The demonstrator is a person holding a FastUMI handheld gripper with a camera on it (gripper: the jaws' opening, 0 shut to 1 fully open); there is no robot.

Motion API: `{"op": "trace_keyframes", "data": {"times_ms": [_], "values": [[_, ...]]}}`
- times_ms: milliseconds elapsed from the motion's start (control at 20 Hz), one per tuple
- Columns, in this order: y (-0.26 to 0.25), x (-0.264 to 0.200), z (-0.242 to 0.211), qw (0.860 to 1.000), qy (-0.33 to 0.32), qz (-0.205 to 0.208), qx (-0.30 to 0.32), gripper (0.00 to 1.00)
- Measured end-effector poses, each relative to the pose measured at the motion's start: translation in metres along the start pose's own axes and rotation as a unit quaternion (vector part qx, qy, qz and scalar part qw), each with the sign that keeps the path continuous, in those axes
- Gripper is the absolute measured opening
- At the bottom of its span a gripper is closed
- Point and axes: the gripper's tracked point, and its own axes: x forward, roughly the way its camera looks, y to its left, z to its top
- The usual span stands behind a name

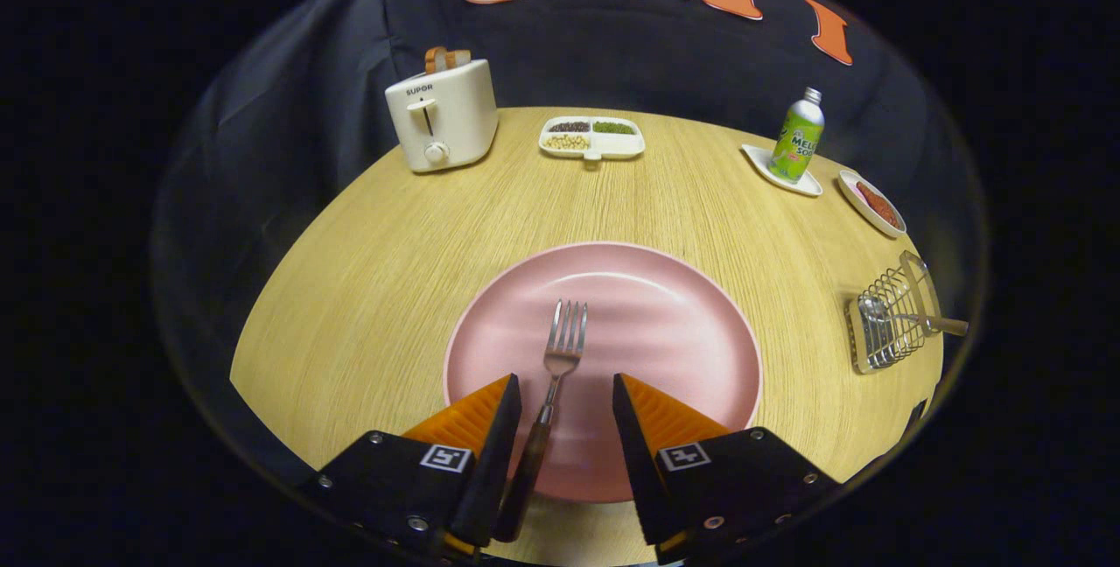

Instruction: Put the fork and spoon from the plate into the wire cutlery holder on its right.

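A steel fork (560, 348) with a dark handle lies on the pink plate (665, 322), tines pointing away from me. Its handle runs back between my fingers, close to the left one. My gripper (564, 392) is open over the plate's near rim, and neither finger presses on the fork. To the right of the plate stands the wire cutlery holder (892, 318). The spoon (884, 315) lies in the holder, its bowl at the left end and its handle poking out to the right.
A white toaster (442, 116) with bread stands at the table's far left. A divided snack tray (591, 138) sits at the far middle. A green soda bottle (798, 138) on a white coaster and a small dish (871, 204) stand beyond the holder.
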Motion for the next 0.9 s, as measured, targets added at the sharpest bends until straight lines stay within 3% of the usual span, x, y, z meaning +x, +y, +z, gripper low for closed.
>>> {"op": "trace_keyframes", "data": {"times_ms": [150, 350, 550, 900], "values": [[0.004, 0.004, -0.015, 1.000, 0.024, -0.001, -0.005, 0.34], [0.001, 0.006, -0.013, 0.999, 0.039, -0.015, 0.006, 0.11], [0.000, 0.007, -0.010, 0.998, 0.048, -0.011, 0.026, 0.08], [-0.024, -0.022, 0.021, 0.999, -0.002, 0.007, 0.044, 0.05]]}}
